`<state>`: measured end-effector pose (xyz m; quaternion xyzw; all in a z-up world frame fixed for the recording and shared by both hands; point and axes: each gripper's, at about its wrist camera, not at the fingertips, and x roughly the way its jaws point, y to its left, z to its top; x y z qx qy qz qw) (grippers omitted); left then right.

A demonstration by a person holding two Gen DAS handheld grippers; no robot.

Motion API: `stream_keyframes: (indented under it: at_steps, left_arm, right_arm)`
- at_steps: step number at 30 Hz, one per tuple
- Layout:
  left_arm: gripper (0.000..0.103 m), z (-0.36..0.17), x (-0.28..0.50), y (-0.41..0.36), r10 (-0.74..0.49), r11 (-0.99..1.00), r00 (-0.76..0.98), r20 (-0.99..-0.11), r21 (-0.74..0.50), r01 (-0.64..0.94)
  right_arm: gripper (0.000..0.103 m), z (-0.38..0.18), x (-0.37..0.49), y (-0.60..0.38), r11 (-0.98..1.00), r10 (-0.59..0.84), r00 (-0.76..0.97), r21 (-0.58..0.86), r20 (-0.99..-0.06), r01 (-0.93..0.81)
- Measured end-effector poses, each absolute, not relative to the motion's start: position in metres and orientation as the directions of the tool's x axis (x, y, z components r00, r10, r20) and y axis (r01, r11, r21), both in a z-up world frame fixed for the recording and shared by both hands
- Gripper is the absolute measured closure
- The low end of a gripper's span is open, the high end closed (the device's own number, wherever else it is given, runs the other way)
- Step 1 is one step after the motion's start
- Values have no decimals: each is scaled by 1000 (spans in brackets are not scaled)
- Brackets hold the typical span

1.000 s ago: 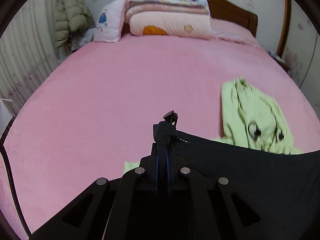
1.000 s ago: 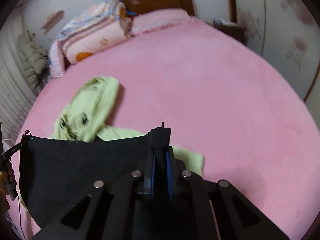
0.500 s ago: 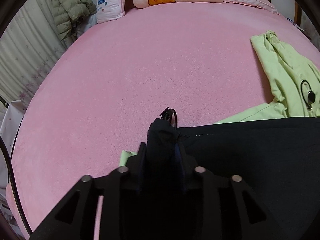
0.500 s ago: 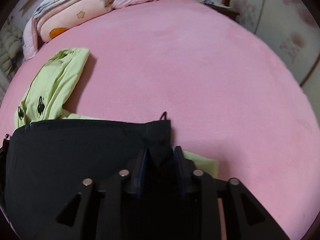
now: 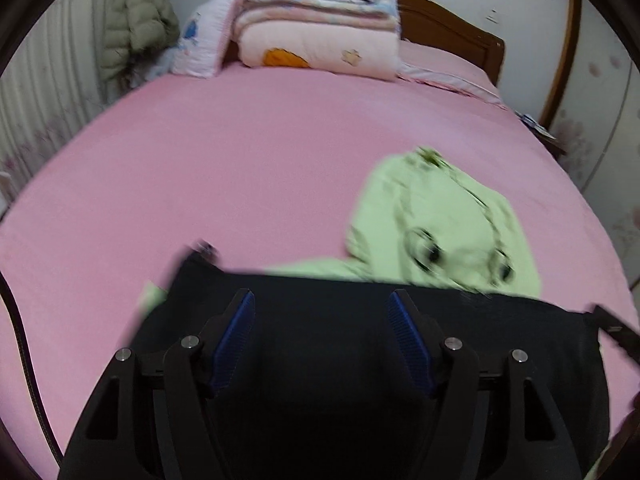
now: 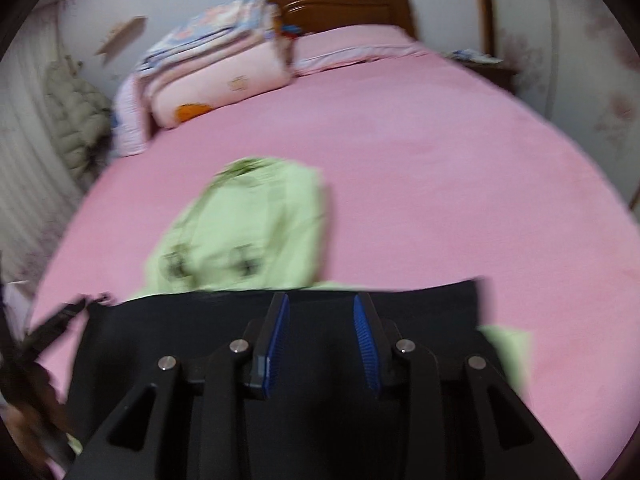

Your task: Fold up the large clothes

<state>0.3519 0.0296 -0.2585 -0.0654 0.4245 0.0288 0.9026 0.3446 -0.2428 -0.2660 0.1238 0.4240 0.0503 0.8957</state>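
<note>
Fabric of black garment (image 5: 320, 360) lies flat, straight-edged, over light-green hoodie (image 5: 440, 220).

1. Your bed sheet (image 5: 240, 152) is plain pink.
2. The garment on top (image 5: 360, 340) is black; the hoodie (image 5: 440, 216) beneath is pale green.
3. The folded quilt (image 5: 320, 44) is pale pink with an orange patch.
4. Your fingers (image 6: 362, 332) carry blue pads.
5. The headboard (image 6: 344, 8) is brown wood.

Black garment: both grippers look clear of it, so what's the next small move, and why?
Probably draw both grippers back and regrasp for the next fold. The black garment lies flat over the green hoodie; the left gripper is opening and the right gripper stands open, neither pinching cloth.
</note>
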Motion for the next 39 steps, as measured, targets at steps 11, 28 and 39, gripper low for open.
stream_keyframes:
  at_steps: [11, 28, 39]
  left_arm:
    - [33, -325, 341, 23, -21, 995, 558, -830, -73, -72]
    - [19, -252, 240, 85, 121, 976, 576, -809, -10, -219]
    - [5, -316, 193, 141, 228, 940, 468, -854, 68, -334]
  right_arm:
    - [71, -335, 334, -250, 999, 4, 557, 25, -831, 30]
    - [66, -272, 191, -302, 945, 94, 631, 269, -770, 188]
    - [69, -323, 159, -291, 981, -28, 523, 76, -852, 176]
